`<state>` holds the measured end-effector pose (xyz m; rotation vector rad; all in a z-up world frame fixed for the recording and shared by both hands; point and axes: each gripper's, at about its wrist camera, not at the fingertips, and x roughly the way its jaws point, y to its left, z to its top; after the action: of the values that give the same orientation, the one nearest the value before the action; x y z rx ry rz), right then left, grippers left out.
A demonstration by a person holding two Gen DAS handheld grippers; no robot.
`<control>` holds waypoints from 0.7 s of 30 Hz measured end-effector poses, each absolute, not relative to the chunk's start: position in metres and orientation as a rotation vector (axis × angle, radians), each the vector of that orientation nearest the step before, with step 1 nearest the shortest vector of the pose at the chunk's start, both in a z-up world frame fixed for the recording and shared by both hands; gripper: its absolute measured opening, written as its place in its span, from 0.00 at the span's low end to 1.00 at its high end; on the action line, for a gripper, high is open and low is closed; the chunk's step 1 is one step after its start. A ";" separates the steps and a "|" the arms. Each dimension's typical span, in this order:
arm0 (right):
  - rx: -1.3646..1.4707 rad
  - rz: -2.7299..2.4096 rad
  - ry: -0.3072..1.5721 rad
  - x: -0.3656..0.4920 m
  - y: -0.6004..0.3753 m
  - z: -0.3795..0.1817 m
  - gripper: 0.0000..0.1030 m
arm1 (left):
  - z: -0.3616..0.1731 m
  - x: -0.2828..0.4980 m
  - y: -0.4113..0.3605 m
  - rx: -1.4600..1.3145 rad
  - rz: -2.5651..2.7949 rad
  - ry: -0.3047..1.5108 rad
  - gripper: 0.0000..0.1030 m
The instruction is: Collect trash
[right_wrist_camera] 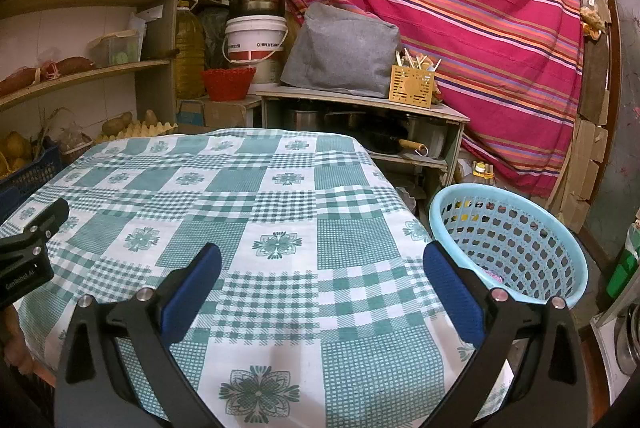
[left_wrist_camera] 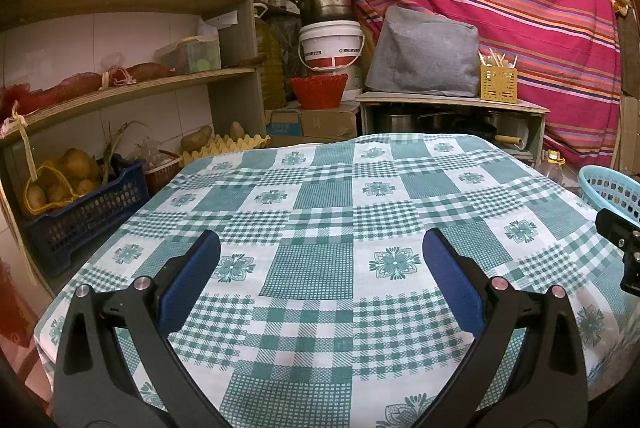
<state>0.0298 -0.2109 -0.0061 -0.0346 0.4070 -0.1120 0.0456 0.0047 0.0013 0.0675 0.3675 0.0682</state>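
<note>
A table under a green-and-white checked cloth (left_wrist_camera: 320, 212) (right_wrist_camera: 240, 212) fills both views, and I see no loose trash on it. My left gripper (left_wrist_camera: 321, 248) hovers over the near part of the cloth, open, nothing between its blue pads. My right gripper (right_wrist_camera: 322, 260) is open too, over the table's right side, holding nothing. A light blue perforated basket (right_wrist_camera: 516, 252) (left_wrist_camera: 612, 188) stands off the table's right edge, beside the right finger. Something small and pink shows inside it low down. Each gripper's black body shows at the edge of the other's view.
Wooden shelves (left_wrist_camera: 120, 84) with a blue crate of potatoes (left_wrist_camera: 80, 212) line the left. Behind the table stand a low cabinet (right_wrist_camera: 360, 104), a grey covered box (right_wrist_camera: 340, 52), a yellow utensil holder (right_wrist_camera: 412, 86), a white bucket, a red bowl and a striped pink curtain (right_wrist_camera: 460, 8).
</note>
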 end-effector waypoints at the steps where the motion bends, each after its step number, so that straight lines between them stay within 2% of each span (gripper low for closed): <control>1: -0.035 -0.112 0.407 0.030 -0.211 -0.007 0.96 | 0.001 0.045 0.005 0.067 0.068 0.367 0.95; 21: -0.035 -0.112 0.407 0.030 -0.211 -0.006 0.96 | 0.001 0.048 0.004 0.054 0.058 0.377 0.95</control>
<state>0.0299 -0.2113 -0.0059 -0.0352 0.4073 -0.1119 0.0479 0.0037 0.0014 0.0538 0.3769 0.0577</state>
